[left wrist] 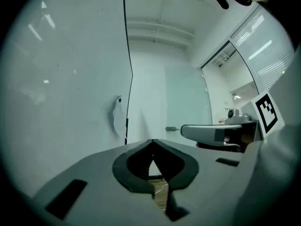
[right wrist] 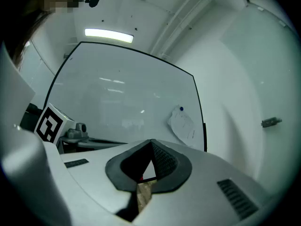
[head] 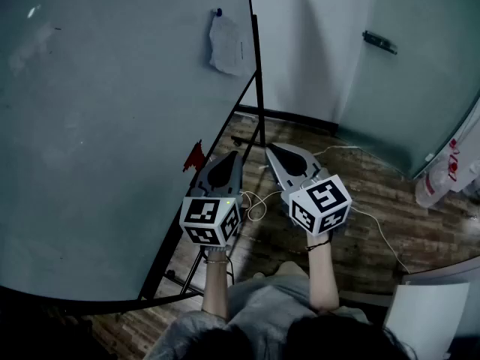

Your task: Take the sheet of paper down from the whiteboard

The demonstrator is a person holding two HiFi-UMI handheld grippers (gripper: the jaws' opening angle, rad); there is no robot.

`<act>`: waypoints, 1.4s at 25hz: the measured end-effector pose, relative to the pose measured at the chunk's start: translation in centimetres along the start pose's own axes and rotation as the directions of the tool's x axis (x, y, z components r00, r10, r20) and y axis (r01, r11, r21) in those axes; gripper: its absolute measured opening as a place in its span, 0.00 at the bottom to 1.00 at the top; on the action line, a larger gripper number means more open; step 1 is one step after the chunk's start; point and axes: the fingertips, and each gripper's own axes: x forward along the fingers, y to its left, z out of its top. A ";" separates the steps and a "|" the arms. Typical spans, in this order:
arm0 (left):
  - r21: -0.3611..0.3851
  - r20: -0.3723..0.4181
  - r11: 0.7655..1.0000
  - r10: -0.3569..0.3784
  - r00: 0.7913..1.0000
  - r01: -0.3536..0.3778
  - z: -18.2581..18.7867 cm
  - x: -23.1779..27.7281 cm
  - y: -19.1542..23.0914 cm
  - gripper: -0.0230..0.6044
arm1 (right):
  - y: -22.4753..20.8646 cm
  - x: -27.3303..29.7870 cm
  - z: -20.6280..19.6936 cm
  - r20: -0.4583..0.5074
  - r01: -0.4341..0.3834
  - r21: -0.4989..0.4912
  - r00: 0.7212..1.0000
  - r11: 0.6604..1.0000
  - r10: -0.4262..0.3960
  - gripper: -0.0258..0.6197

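Paper (head: 225, 45) hangs near the whiteboard's (head: 112, 126) top right corner, under a blue magnet (head: 218, 11). Left gripper (head: 233, 156) and right gripper (head: 271, 151) are both pressed together, empty, and well short of the whiteboard's paper corner. Only the head view shows the wood floor (head: 360, 223) and stand (head: 260, 88) below the whiteboard. Only the right gripper view shows the ceiling light (right wrist: 108, 34) above it. The left gripper view sees the paper nearly edge-on.

The white sheet of paper (head: 226, 45) hangs crumpled near the right edge of the whiteboard (head: 112, 126); a small blue magnet (head: 218, 11) pins its top. Its lower part curls off the board.
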 end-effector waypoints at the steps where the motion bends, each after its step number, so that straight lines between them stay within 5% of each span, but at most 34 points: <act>1: 0.001 0.000 1.000 -0.004 1.000 0.004 0.0 0.1 0.0 0.05 | 0.0 0.1 0.0 0.001 0.001 -0.001 1.000 1.000 -0.001 0.04; 23: 0.065 0.026 0.997 0.028 0.999 -0.029 0.8 0.3 0.0 0.05 | -0.9 0.0 -0.3 0.036 -0.045 0.047 0.998 0.998 0.043 0.04; 35: 0.095 0.027 0.995 0.018 0.999 -0.020 1.7 6.0 -4.5 0.05 | -8.7 -2.3 0.8 0.024 -0.033 0.075 0.999 0.997 0.031 0.04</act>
